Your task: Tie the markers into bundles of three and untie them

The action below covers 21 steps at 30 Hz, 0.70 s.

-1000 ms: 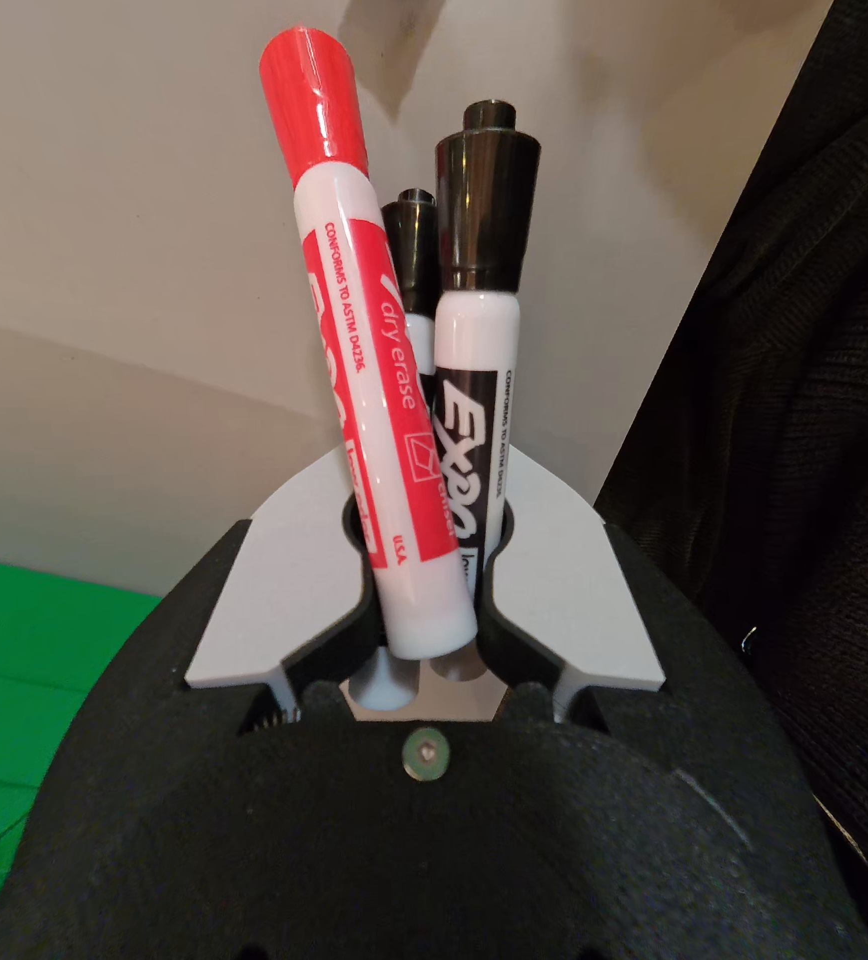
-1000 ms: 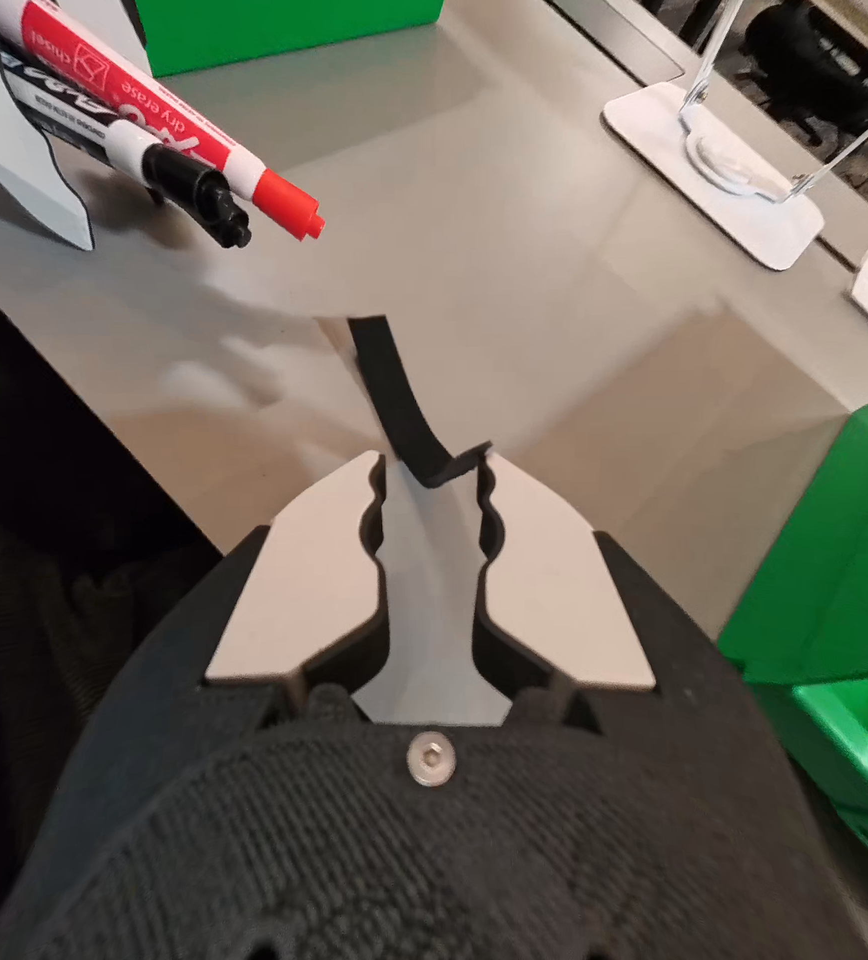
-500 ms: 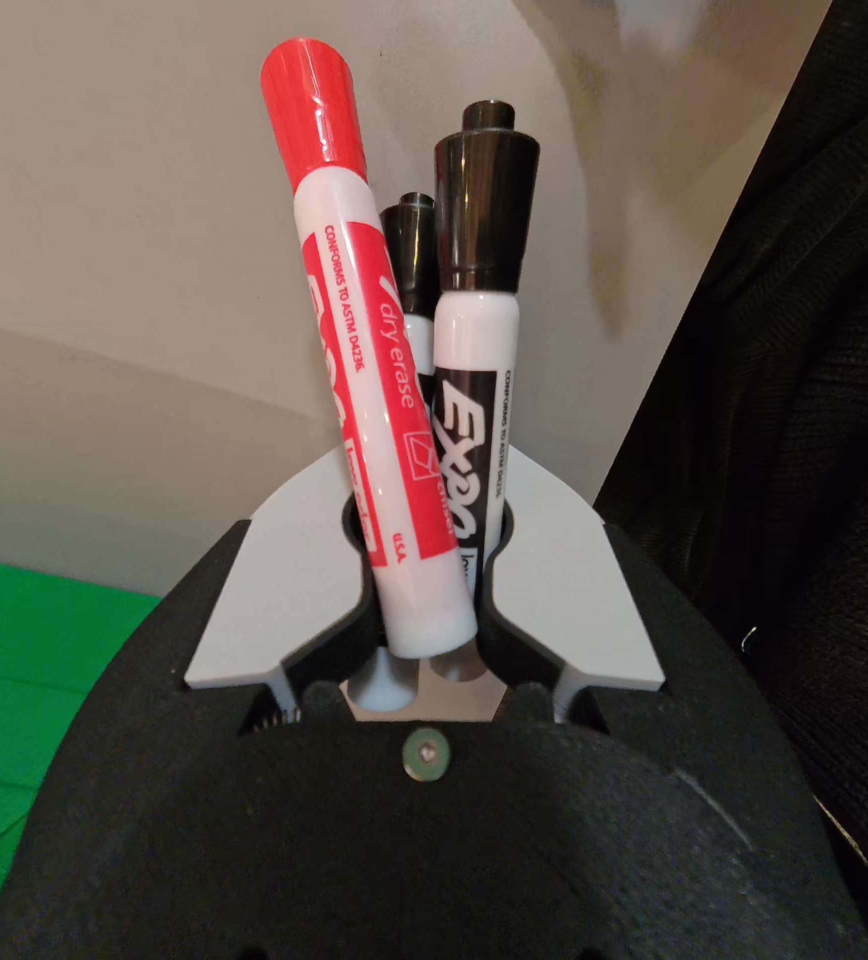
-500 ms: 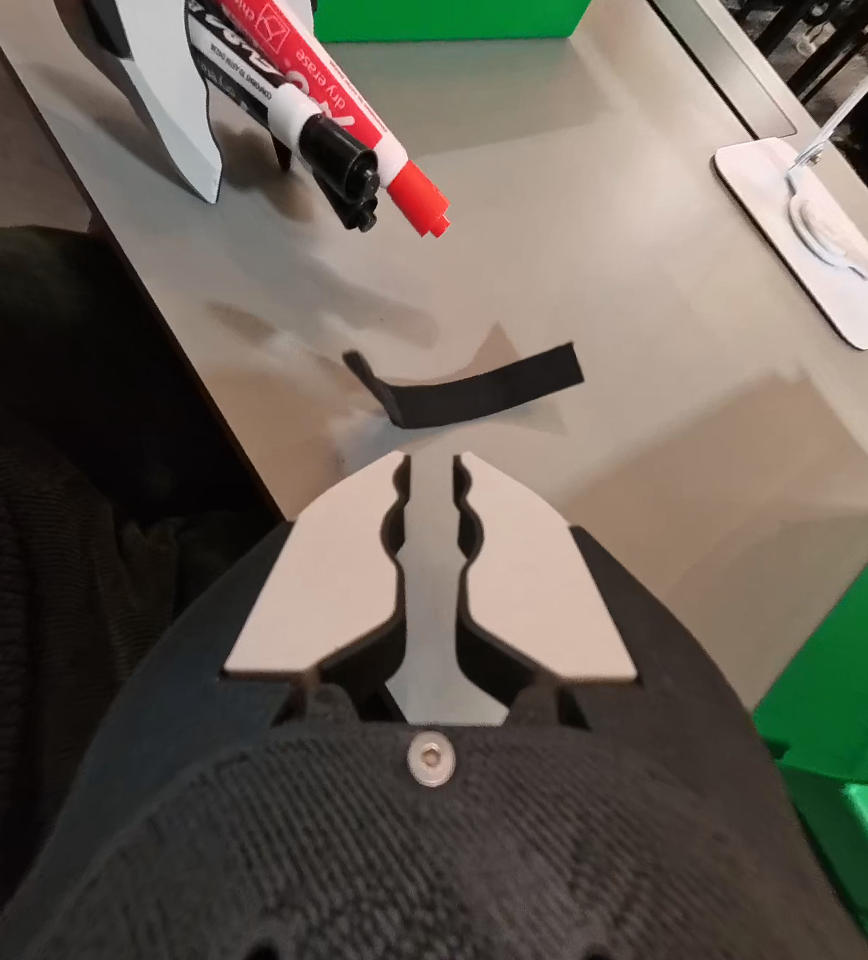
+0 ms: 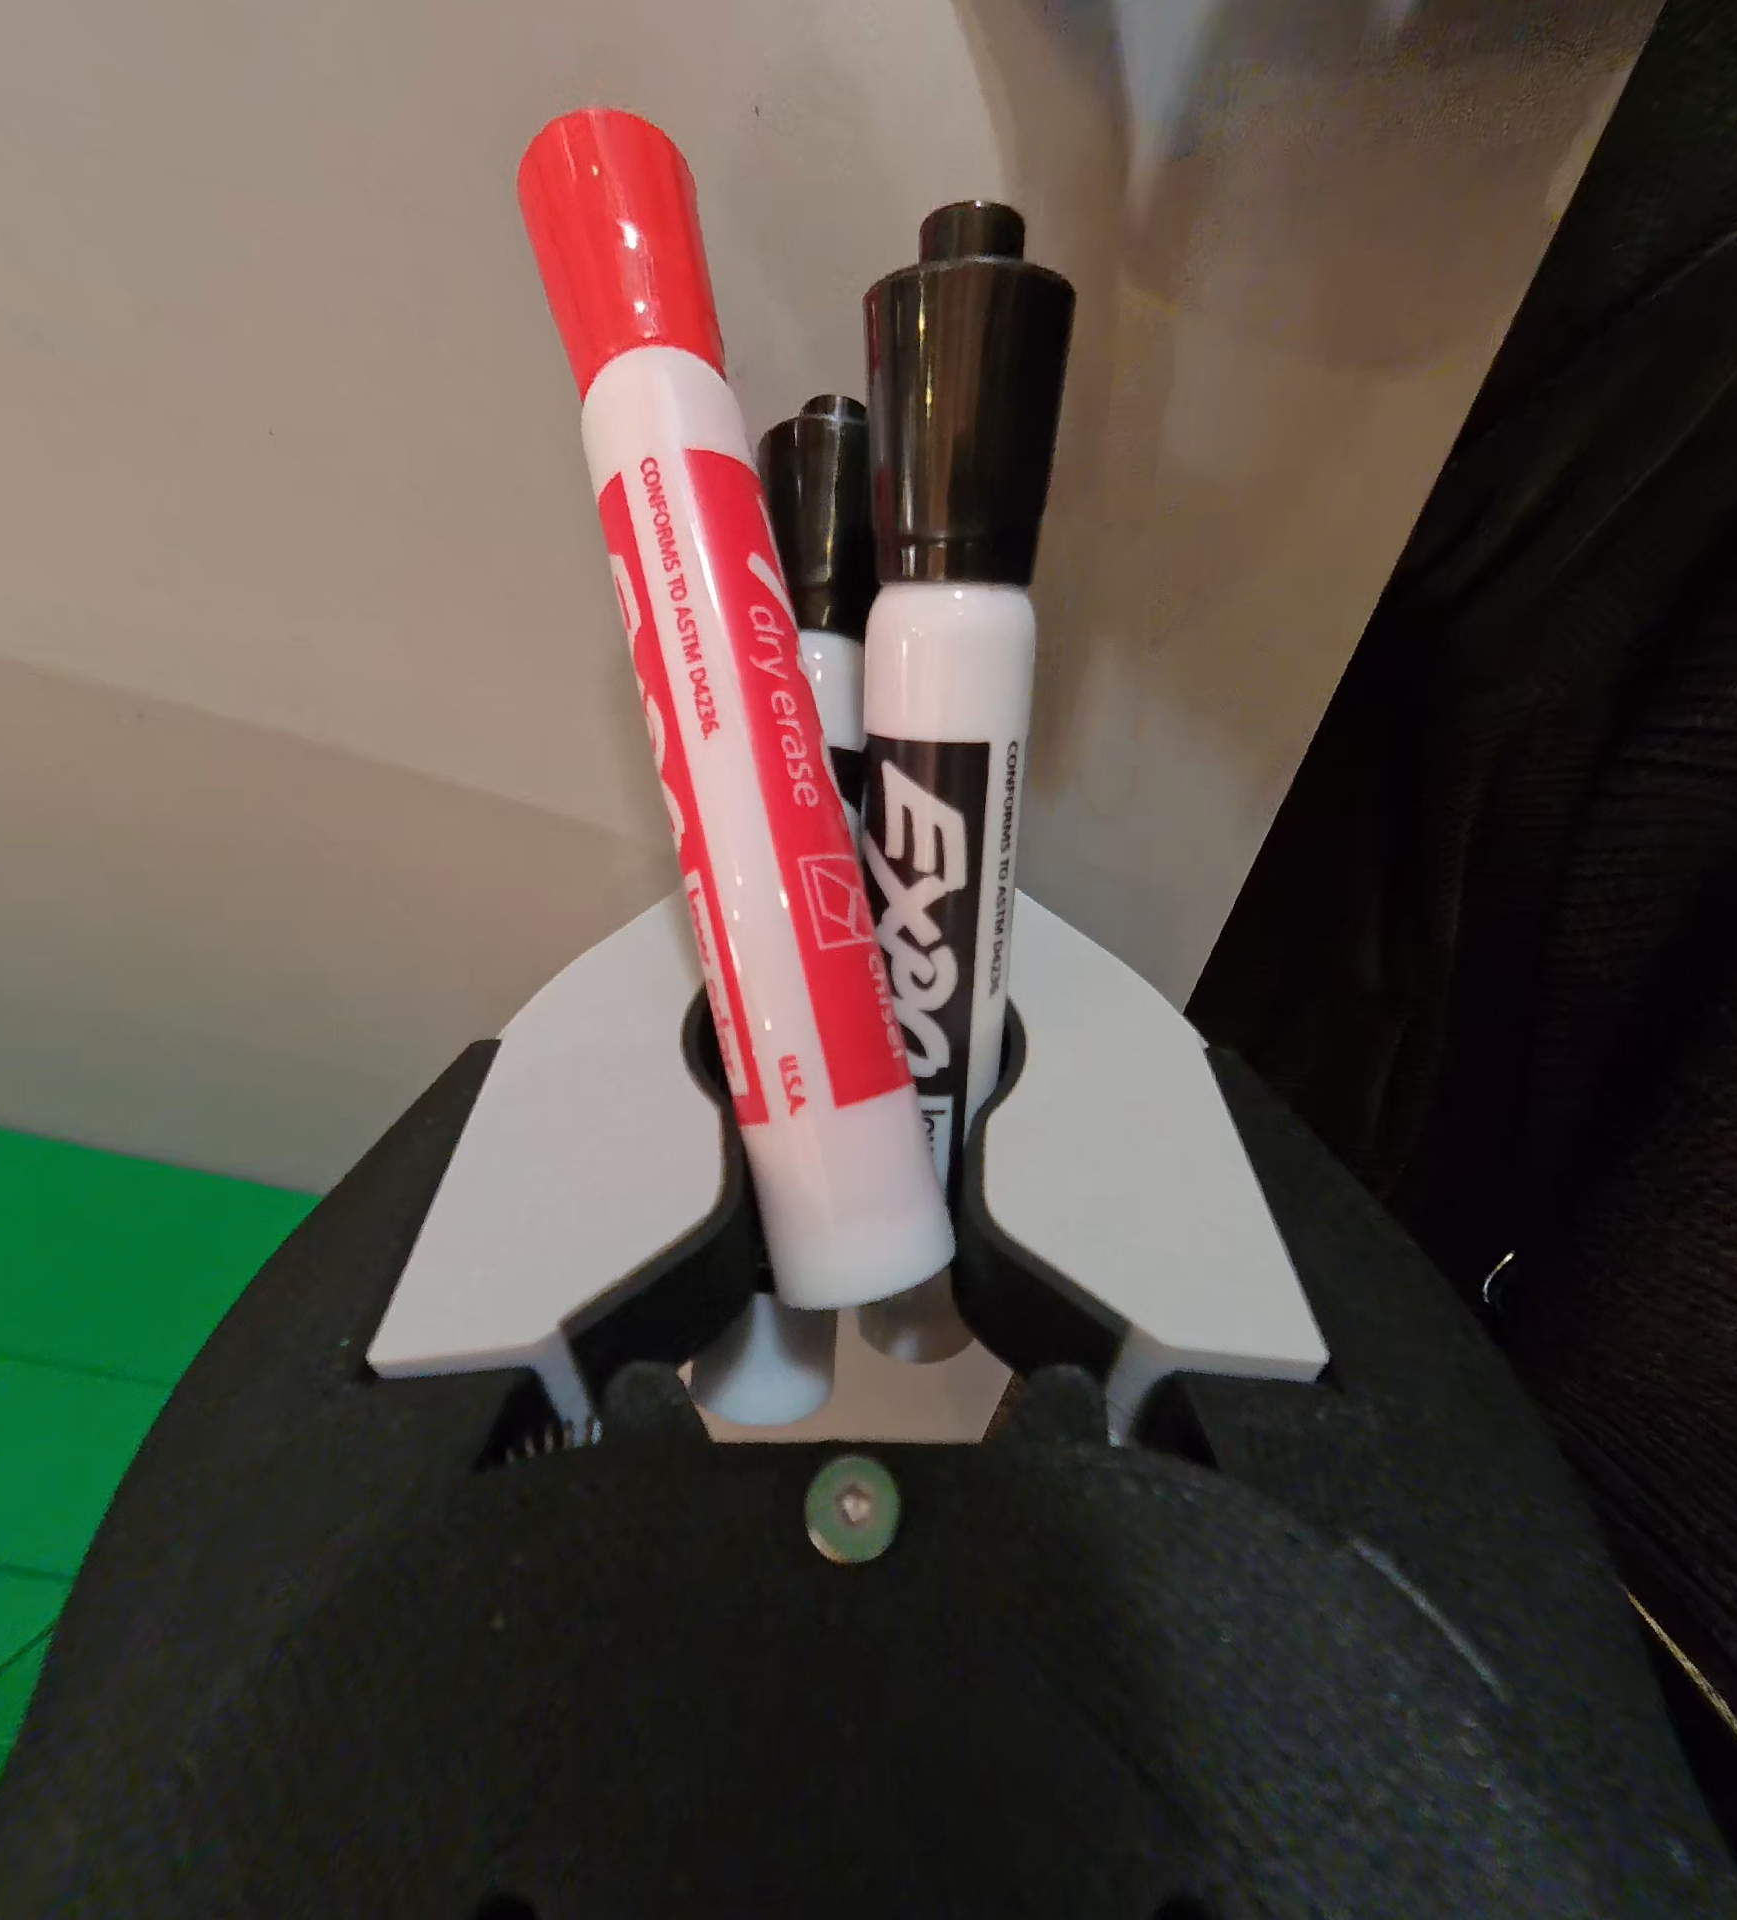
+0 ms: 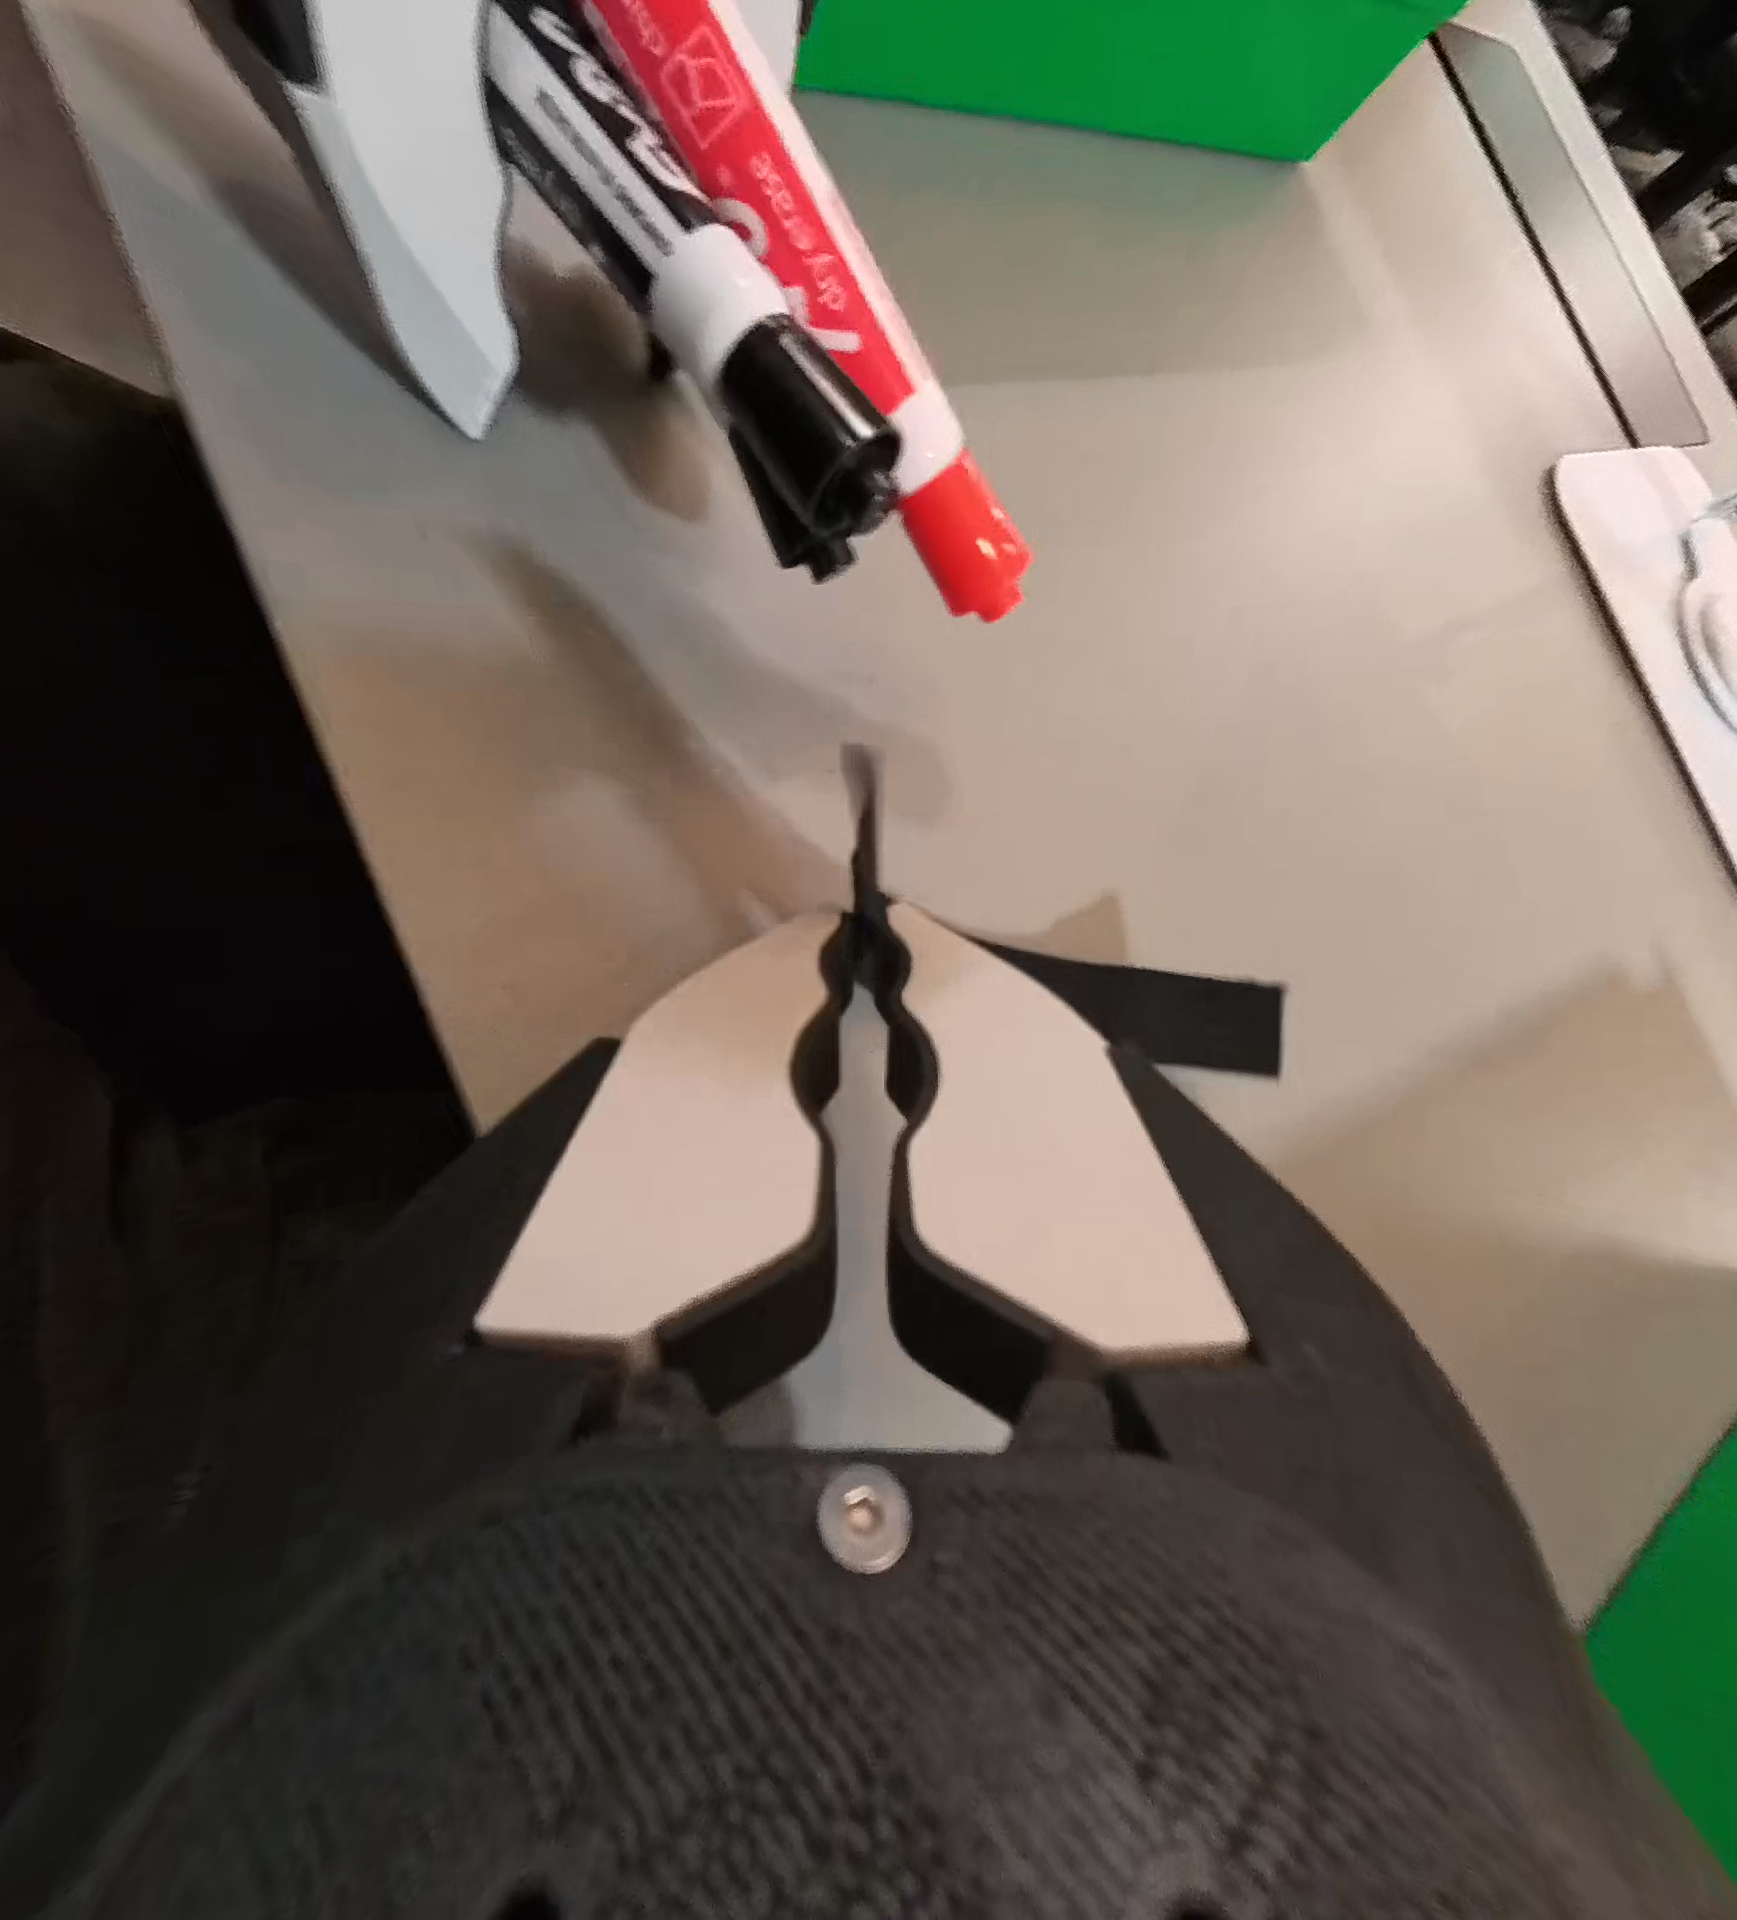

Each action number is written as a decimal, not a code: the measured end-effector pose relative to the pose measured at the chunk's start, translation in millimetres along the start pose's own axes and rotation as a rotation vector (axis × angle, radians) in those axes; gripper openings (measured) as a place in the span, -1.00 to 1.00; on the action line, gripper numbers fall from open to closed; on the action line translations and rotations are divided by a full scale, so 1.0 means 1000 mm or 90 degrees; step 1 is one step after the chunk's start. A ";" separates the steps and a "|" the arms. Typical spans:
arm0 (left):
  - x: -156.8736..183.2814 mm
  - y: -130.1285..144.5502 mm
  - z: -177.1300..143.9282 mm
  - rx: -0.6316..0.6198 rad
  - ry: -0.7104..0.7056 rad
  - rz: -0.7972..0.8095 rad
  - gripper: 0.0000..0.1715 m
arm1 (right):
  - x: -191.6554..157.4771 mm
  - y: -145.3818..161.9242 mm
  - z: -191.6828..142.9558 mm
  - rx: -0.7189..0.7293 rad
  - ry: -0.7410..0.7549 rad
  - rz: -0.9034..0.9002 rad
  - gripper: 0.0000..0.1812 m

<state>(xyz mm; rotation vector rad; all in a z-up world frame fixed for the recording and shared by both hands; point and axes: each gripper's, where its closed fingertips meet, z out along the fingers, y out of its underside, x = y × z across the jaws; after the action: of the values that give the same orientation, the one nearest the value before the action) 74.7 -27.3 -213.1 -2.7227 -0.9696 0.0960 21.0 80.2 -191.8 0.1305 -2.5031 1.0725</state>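
My left gripper (image 5: 853, 966) is shut on three dry-erase markers held side by side: a red-capped one (image 5: 729, 790), a black-capped one (image 5: 947, 727) and a second black-capped one (image 5: 822, 540) behind them. Their caps point away from the camera. In the right wrist view these markers (image 6: 822, 281) hang over the table beside a left-gripper finger (image 6: 428, 239). My right gripper (image 6: 864, 920) is shut on a black strap (image 6: 1186, 1023) on the grey table (image 6: 1259, 623). One strap end sticks up past the fingertips; the other lies flat to the right.
A green box (image 6: 1103, 73) stands at the table's far edge and a green bin (image 6: 1726, 1558) is at the lower right. A white flat base with a clear stand (image 6: 1674, 675) sits on the right. Dark clothing (image 6: 64, 935) lies past the table's left edge. There is about 12 centimeters between the tips of the two grippers.
My right gripper has moved onto the black strap and closed on it; half a second ago its fingers stood apart just short of it. The left gripper still holds the markers.
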 end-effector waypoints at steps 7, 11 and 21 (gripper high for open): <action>0.000 0.000 0.000 0.002 0.000 0.001 -0.46 | 0.053 0.003 -0.040 -0.072 -0.030 -0.111 -0.97; 0.000 0.000 0.000 0.002 0.000 0.001 -0.46 | 0.048 0.022 -0.051 -0.224 -0.116 -0.346 -0.97; 0.000 0.000 0.000 -0.002 0.000 -0.002 -0.46 | 0.016 0.047 -0.028 -0.364 -0.279 -0.687 -0.97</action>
<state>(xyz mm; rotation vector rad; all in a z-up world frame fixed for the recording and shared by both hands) 74.8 -27.2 -213.0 -2.7234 -0.9754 0.0952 4.1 134.0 -199.9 1.4432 -2.3560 -0.1296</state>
